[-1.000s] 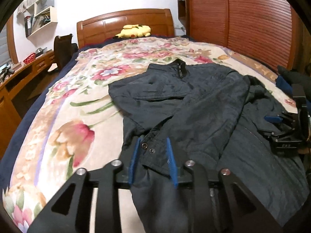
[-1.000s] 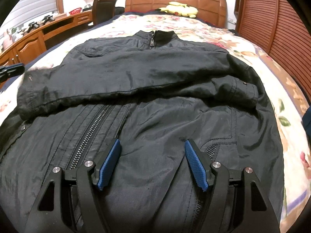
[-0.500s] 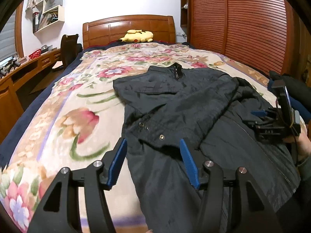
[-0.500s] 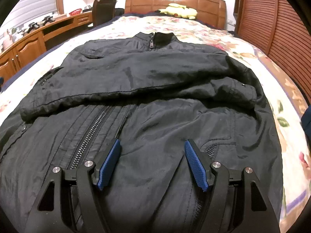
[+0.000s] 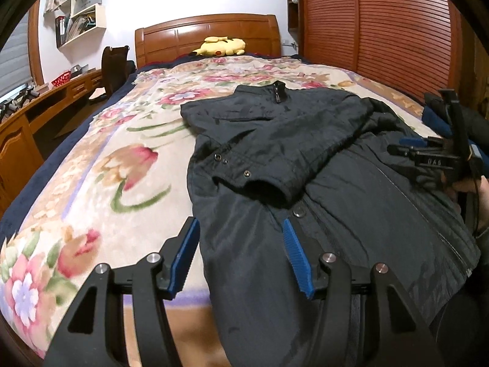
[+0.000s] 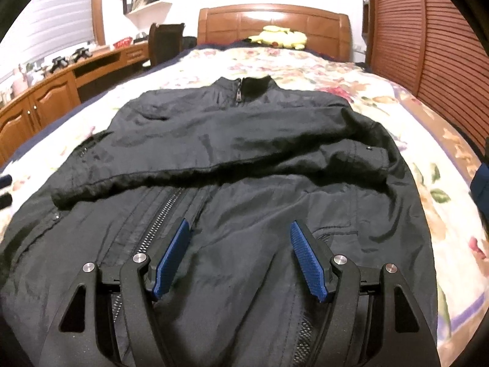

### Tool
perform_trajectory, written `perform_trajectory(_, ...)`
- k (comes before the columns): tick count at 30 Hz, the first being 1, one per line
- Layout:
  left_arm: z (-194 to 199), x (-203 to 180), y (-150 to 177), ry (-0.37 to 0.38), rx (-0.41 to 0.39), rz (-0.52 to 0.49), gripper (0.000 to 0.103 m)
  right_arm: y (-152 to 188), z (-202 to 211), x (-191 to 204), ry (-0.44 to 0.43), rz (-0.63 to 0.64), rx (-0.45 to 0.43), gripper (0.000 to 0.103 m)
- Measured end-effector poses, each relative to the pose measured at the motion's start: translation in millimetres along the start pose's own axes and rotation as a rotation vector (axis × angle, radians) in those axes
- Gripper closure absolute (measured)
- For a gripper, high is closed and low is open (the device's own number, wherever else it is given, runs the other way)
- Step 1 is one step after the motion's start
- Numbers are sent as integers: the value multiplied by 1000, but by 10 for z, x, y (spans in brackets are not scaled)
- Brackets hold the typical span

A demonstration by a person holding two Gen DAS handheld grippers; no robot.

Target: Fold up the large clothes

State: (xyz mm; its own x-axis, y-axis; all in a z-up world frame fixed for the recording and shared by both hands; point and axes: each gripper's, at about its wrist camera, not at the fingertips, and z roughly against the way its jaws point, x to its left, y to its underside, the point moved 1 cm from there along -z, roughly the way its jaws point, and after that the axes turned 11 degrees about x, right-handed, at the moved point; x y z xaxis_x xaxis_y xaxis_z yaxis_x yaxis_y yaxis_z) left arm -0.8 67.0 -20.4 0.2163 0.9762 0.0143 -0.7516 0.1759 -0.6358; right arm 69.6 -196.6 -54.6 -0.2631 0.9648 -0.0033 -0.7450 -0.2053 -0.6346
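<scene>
A dark jacket [image 5: 305,153] lies zipped, front up, on the bed, collar toward the headboard. One sleeve [image 6: 137,177] is folded across the chest, and its snap cuff [image 5: 262,186] rests near the jacket's left edge. My left gripper [image 5: 240,226] hovers open just short of that cuff, over the jacket's lower left side, pads pressing on nothing. My right gripper [image 6: 240,224] is open above the lower front, beside the zipper [image 6: 159,223]. In the left wrist view the right gripper [image 5: 428,153] shows at the jacket's right side, held by a hand [image 5: 476,189].
A floral blanket [image 5: 107,168] covers the bed, with bare blanket left of the jacket. A yellow plush toy [image 5: 221,46] lies at the wooden headboard [image 5: 207,35]. A desk [image 5: 36,113] and chair [image 5: 114,64] stand left, and a slatted wooden wall [image 5: 382,24] runs along the right.
My left gripper opened, let go of the sleeve cuff and drew back toward the foot of the bed. The sleeve now lies across the jacket. The right gripper barely shifted.
</scene>
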Motion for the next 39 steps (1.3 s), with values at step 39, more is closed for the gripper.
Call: perform_trajectory(39,347,-8,947,87,22,42,47,1222,1275,-686,228,5,71,33)
